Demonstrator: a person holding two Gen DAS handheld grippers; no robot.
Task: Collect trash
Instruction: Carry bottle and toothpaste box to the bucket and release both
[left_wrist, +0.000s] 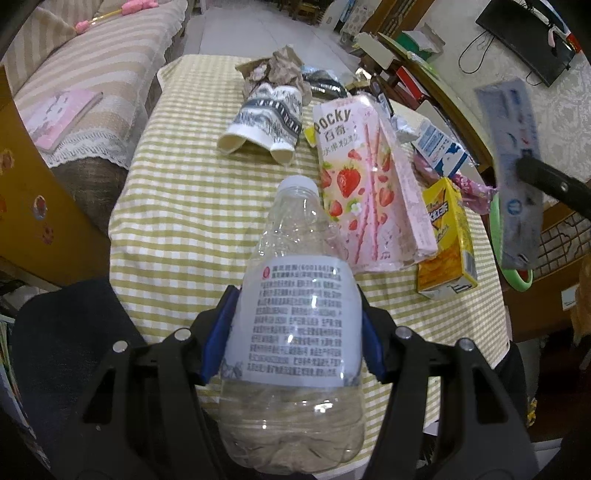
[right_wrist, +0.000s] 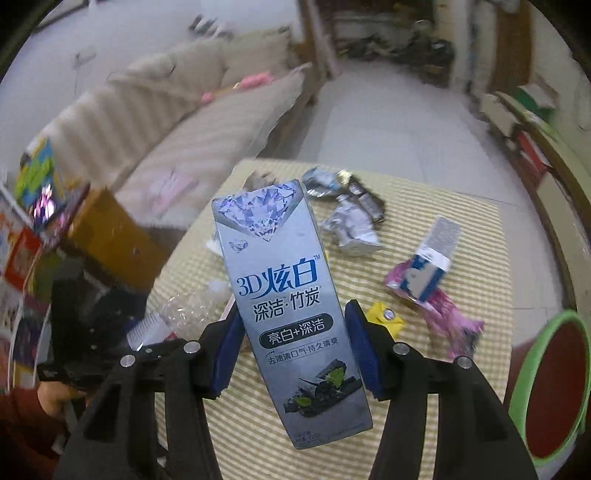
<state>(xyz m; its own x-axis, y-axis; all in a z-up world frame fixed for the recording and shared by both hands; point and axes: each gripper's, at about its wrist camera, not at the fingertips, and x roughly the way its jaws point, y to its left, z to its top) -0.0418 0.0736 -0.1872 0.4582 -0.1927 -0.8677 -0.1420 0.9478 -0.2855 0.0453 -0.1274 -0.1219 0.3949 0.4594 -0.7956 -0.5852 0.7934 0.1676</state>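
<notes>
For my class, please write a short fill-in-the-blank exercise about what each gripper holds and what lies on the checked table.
1. The left gripper is shut on a clear plastic ____ with a white cap.
2. The right gripper holds a silver toothpaste box printed with a large ____ at its top.
3. The pink Pocky box on the table shows pictures of ____.
4. The bin beside the table has a ____ rim.

Missing words: bottle; diamond; strawberries; green

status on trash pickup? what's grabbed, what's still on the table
Done: nothing visibly binned; the green-rimmed bin shows no trash inside from this angle.
In hand: left gripper is shut on the clear bottle; right gripper is shut on the toothpaste box.
Left on the table: Pocky box, yellow carton, paper cups, blue-white carton, pink wrapper, crumpled foil.
</notes>
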